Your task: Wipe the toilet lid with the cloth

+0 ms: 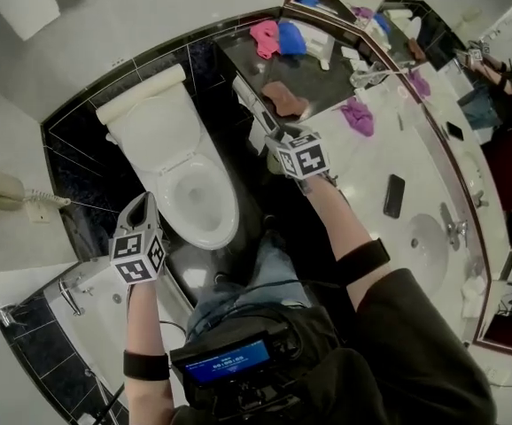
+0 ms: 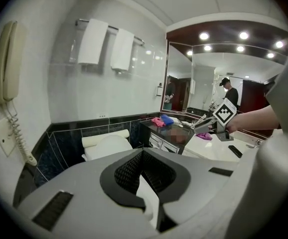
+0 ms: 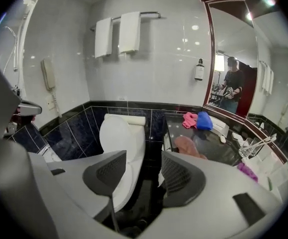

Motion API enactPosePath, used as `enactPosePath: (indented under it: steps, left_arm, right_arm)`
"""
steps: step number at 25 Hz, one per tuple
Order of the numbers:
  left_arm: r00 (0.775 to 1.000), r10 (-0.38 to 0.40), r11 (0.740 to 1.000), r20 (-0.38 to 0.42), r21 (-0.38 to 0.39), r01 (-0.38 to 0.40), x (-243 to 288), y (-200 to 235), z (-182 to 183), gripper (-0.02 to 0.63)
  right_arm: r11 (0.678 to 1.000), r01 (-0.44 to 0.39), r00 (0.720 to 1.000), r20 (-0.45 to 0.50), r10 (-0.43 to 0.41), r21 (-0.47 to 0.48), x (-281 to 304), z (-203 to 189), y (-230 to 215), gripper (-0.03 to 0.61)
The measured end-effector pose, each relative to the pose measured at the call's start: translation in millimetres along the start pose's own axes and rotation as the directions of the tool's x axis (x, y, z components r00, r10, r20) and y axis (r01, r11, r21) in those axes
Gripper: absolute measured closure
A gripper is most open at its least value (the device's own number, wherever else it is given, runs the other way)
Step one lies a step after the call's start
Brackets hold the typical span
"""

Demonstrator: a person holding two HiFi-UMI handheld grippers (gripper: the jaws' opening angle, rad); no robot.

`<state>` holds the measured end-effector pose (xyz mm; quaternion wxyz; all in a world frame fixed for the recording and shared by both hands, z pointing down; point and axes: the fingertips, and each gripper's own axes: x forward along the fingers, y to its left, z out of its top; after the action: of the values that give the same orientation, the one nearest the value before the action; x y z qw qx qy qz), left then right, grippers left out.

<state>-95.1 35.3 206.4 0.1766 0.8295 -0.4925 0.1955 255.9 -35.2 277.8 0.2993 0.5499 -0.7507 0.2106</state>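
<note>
The white toilet stands with its lid point(image 1: 154, 122) raised against the cistern and the bowl point(image 1: 198, 197) uncovered. A brown cloth point(image 1: 284, 98) lies on the dark counter to the toilet's right. My right gripper point(image 1: 274, 136) hovers just in front of that cloth, open, with nothing between its jaws; its own view shows the lid point(image 3: 118, 133) and the brown cloth point(image 3: 186, 146) ahead. My left gripper point(image 1: 143, 204) is by the bowl's left rim, shut and empty. From the left gripper point(image 2: 144, 183) view, the lid point(image 2: 109, 146) is ahead.
Pink point(image 1: 263, 35) and blue point(image 1: 291, 35) cloths lie at the back of the dark counter, a purple cloth point(image 1: 358, 115) and a phone point(image 1: 394, 195) on the white vanity by the sink point(image 1: 424, 242). Towels point(image 3: 119, 34) hang on the wall; a wall telephone point(image 2: 7, 63) is left.
</note>
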Motion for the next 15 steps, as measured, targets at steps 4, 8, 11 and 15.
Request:
enactPosePath:
  steps: [4,8,11,15]
  left_arm:
    - [0.999,-0.007,1.0,-0.033,0.021,0.008,40.9,-18.7,3.0,0.614]
    - [0.997,0.003,1.0,-0.073,0.013,-0.003,84.5,-38.2,5.1,0.614]
    - [0.994,0.01,1.0,-0.105,-0.002,-0.01,115.3,-52.5,5.5,0.614]
    - [0.991,0.031,0.999,-0.132,-0.025,-0.034,152.3,-63.1,7.8,0.614]
  right_arm:
    - [0.998,0.066,0.996,-0.058,-0.066,-0.009,35.4,-4.0,-63.1,0.299]
    - [0.995,0.077,0.99,-0.115,-0.084,-0.06,75.8,-1.7,-118.0,0.288]
    - [0.994,0.065,0.986,-0.146,-0.077,-0.084,106.3,3.9,-151.4,0.29]
    - [0.996,0.029,0.982,-0.186,-0.044,-0.082,151.4,1.3,-184.7,0.292]
